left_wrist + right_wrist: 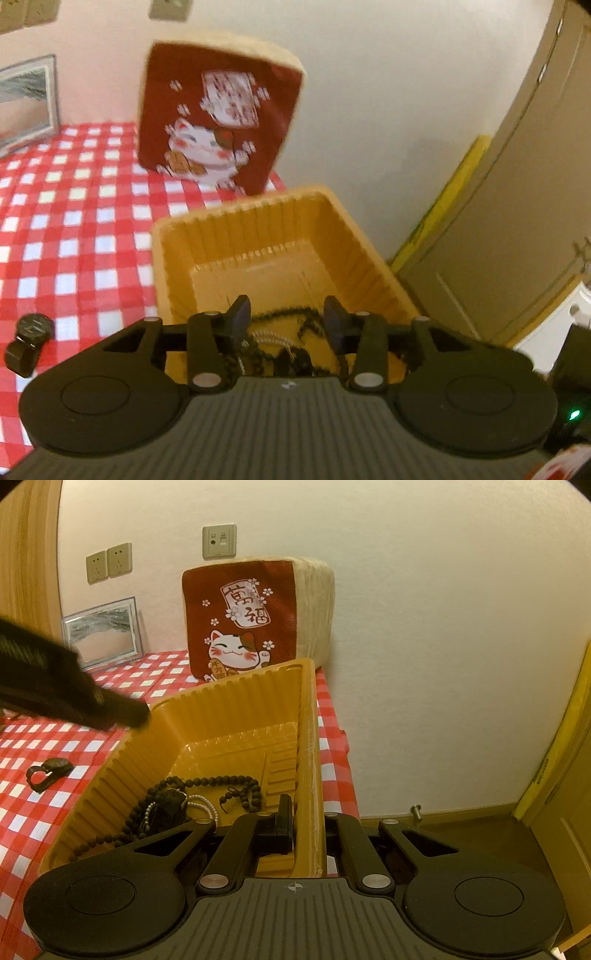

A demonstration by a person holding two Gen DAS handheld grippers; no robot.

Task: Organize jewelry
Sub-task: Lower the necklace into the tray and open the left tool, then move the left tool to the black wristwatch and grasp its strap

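An orange plastic tray (236,208) (221,701) stands on the red-checked tablecloth (74,229). Inside lie a dark bead necklace (210,781) (291,314), a white pearl string (203,806) and a dark lump (170,806). My left gripper (288,319) hovers over the tray's near end, jaws open, with the beads lying below and nothing pinched; in the right wrist view it is a dark blur (74,694) at the tray's left rim. My right gripper (306,823) is shut on the tray's right wall. A black watch (29,336) (50,770) lies on the cloth left of the tray.
A red lucky-cat cushion (221,122) (251,620) leans on the wall behind the tray. A framed picture (26,99) (103,631) stands at the back left. The table edge (340,760) runs just right of the tray, with floor and a door (517,184) beyond.
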